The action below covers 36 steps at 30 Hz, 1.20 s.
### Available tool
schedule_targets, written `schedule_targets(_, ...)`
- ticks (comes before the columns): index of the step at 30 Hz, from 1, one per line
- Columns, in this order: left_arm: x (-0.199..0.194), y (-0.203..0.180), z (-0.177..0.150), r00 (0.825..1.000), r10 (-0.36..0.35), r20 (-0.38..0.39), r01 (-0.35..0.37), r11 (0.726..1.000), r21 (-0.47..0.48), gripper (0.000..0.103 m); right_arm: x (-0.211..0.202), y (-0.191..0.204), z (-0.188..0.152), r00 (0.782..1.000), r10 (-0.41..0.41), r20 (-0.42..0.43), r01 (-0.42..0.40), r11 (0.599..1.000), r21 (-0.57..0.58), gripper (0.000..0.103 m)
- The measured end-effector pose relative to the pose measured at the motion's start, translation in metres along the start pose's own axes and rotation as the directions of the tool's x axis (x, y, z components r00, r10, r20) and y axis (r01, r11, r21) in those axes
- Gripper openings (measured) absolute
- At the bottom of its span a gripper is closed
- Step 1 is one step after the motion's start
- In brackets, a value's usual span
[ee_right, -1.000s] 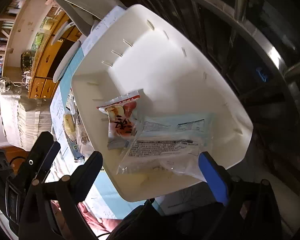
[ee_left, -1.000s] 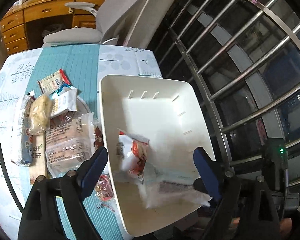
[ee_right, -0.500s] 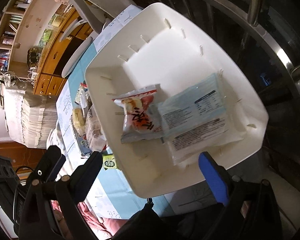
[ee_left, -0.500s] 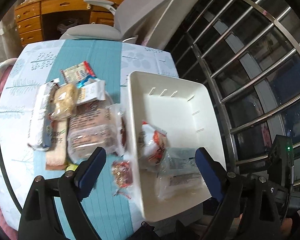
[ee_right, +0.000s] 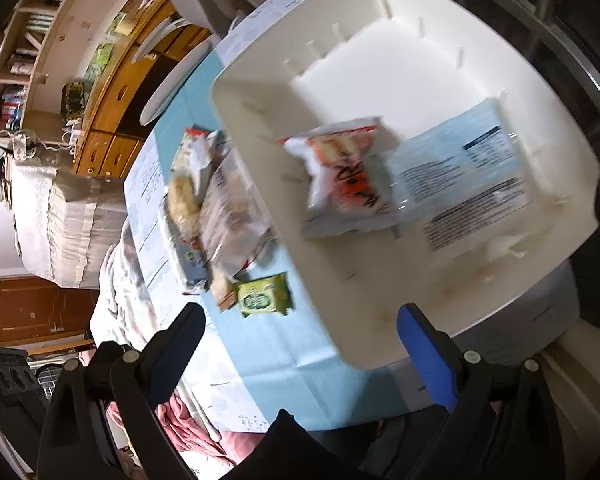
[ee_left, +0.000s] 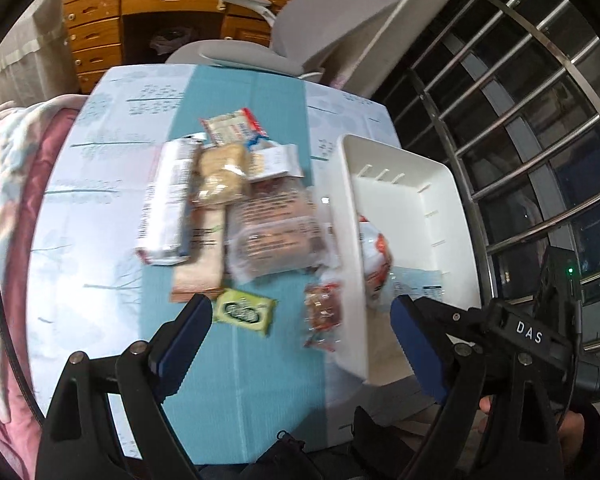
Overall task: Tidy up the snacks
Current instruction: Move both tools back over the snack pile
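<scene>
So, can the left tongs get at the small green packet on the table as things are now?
Probably yes. The left tongs are open and hold nothing. The green packet lies flat on the tablecloth just ahead of them, apart from the snack pile and the white bin. Nothing covers it.

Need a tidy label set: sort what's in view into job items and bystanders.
Job: white bin; red-and-white packet and blue-labelled packet inside it; green packet, snack pile on the table.
Bystanders: wooden desk, grey chair, window bars.
</scene>
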<state>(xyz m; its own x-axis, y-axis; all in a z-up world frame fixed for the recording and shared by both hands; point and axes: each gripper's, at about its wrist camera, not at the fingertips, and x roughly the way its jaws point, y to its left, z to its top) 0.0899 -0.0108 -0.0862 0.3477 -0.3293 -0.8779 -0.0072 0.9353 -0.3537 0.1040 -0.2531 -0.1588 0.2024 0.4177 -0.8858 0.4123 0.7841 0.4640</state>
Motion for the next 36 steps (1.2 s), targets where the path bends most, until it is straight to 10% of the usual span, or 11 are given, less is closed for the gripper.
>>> schedule_targets(36, -0.046, 0.201, 0.042, 0.99, -0.031, -0.139, 0.061, 0.973, 0.22, 0.09, 0.085, 0.138, -0.136, 0.975, -0.071, 0.211, 0.048, 0.993, 0.111, 0.097)
